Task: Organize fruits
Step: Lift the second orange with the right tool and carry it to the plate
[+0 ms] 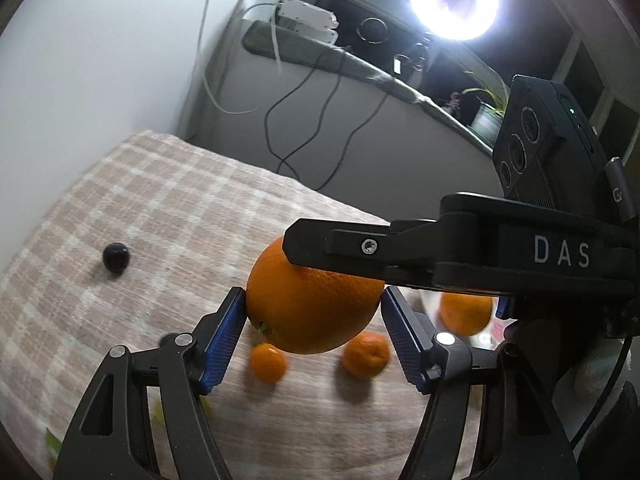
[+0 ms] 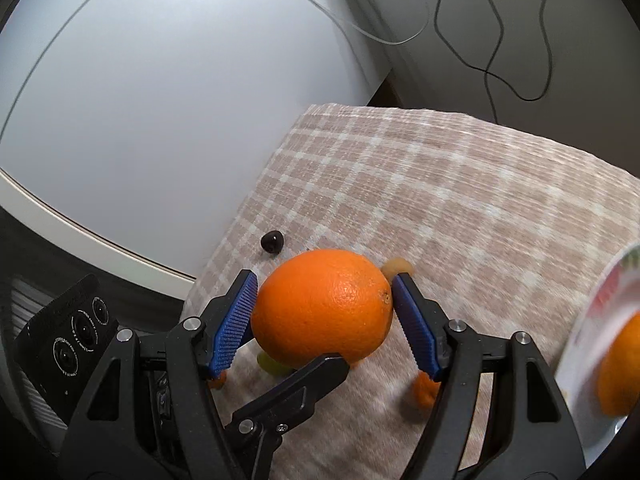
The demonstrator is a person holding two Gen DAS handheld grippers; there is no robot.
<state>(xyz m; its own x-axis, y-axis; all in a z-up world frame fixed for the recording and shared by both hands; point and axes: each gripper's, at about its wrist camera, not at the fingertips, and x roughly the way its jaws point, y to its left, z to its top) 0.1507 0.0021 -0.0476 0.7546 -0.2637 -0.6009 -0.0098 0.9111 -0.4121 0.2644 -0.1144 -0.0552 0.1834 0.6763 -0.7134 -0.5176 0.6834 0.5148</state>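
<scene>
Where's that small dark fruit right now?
The dark fruit lies alone on the checked cloth, far left in the left wrist view, near the cloth's edge beside the white panel, well apart from the big orange.

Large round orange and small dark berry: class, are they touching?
Apart. The left wrist view shows checked cloth between large round orange and small dark berry.

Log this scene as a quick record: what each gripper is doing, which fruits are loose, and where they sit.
held: large orange, off the cloth
right gripper: pads pressed on both sides of the large orange
left gripper: pads flank the same orange; firm grip unclear
loose on checked cloth: two small mandarins, dark fruit
plate: holds another orange
</scene>
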